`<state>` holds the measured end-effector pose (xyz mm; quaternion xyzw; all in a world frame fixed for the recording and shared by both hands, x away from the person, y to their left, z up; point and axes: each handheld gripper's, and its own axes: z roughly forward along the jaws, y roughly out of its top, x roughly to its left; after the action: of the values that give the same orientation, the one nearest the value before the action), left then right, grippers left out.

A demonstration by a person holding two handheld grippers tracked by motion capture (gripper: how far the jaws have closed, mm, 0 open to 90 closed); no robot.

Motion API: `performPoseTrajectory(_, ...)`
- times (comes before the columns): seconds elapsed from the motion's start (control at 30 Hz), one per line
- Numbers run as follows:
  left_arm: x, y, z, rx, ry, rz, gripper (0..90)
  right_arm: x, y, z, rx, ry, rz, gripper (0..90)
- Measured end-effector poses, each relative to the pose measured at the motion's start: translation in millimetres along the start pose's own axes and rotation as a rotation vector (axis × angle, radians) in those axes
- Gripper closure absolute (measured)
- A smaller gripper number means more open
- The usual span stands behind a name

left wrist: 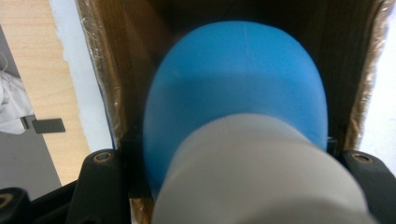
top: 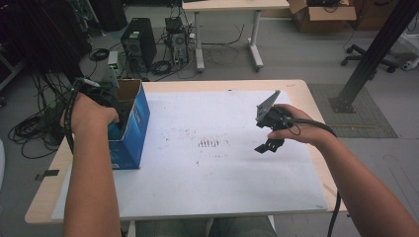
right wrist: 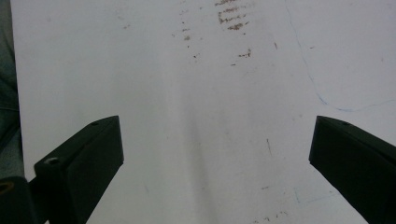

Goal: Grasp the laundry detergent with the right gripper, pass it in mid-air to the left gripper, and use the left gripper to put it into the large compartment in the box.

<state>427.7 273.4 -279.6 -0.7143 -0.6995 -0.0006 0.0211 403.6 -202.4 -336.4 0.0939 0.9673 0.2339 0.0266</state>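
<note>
Fingers of my left gripper are clamped on a blue-and-grey object (can't name it closer), held inside the open blue cardboard box at the surface's left edge. Right gripper hovers over the white sheet, fingers spread, nothing between them.

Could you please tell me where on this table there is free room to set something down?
The white sheet lies bare from the blue box across to the right gripper, apart from brown smudges. The left edge is crowded: the left gripper holds a blue-and-grey object inside the box.
</note>
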Motion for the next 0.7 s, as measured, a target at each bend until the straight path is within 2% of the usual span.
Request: performPoseTrajectory(0.7, 0.6, 2.5, 18.0, 0.021, -0.004, 0.007, 38.8, -0.4, -1.1, 1.5, 0.007, 0.002, 0.004, 3.2)
